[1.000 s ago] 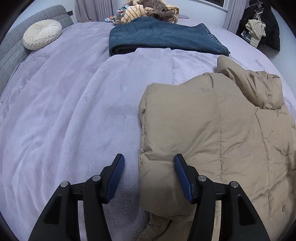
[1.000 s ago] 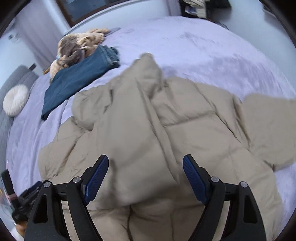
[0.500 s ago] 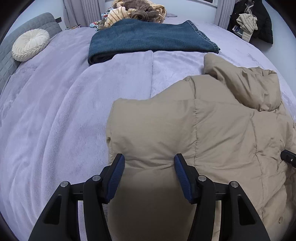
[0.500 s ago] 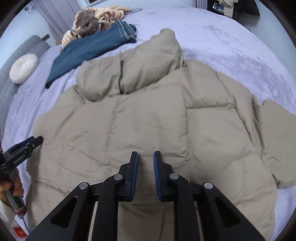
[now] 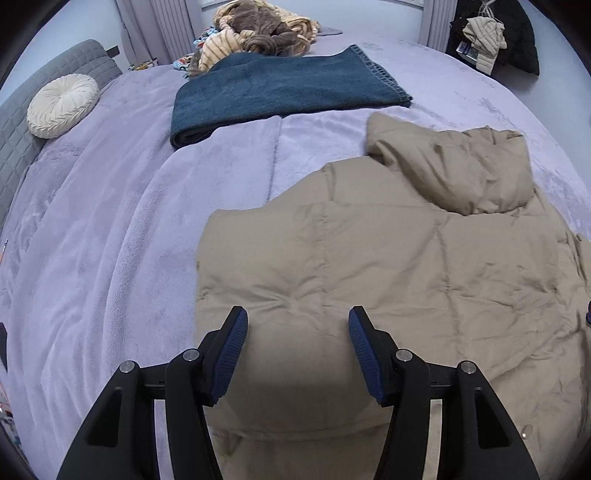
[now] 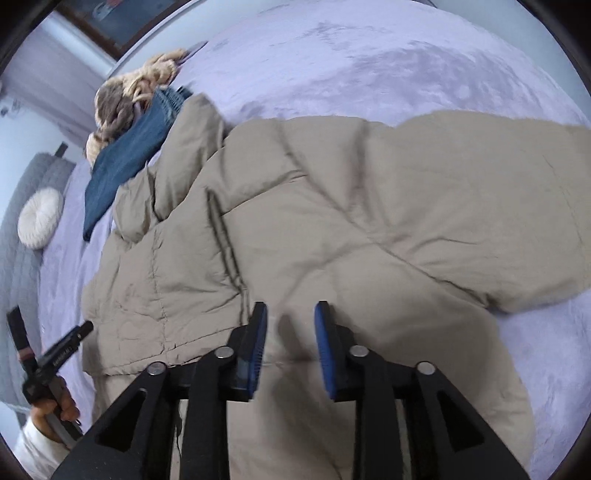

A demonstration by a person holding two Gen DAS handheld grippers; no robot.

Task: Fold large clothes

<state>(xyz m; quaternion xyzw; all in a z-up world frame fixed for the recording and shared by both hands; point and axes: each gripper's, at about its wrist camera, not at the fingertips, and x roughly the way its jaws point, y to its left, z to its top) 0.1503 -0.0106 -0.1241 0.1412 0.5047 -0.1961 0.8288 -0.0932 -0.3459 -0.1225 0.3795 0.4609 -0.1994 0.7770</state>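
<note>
A tan puffer jacket (image 5: 388,266) lies spread on the lavender bed cover (image 5: 110,240), its hood (image 5: 461,173) toward the far side. My left gripper (image 5: 295,314) hovers open over the jacket's near left part, with nothing between its pads. In the right wrist view the jacket (image 6: 332,206) fills the middle and one sleeve (image 6: 480,221) stretches out to the right. My right gripper (image 6: 290,306) hangs just above the jacket's lower part with its jaws opening. The picture is blurred there, and the pads press on no fabric that I can see.
Folded blue jeans (image 5: 280,88) lie at the far side, with a heap of clothes (image 5: 258,33) behind them. A round white cushion (image 5: 62,105) leans on the grey headboard (image 5: 14,147). A hand (image 6: 55,402) holds the left gripper at the jacket's left edge.
The left gripper moved from the jacket's left edge to over its body, still open. The right gripper closed to nearly shut, then reopened partway and swung toward the jacket's right side.
</note>
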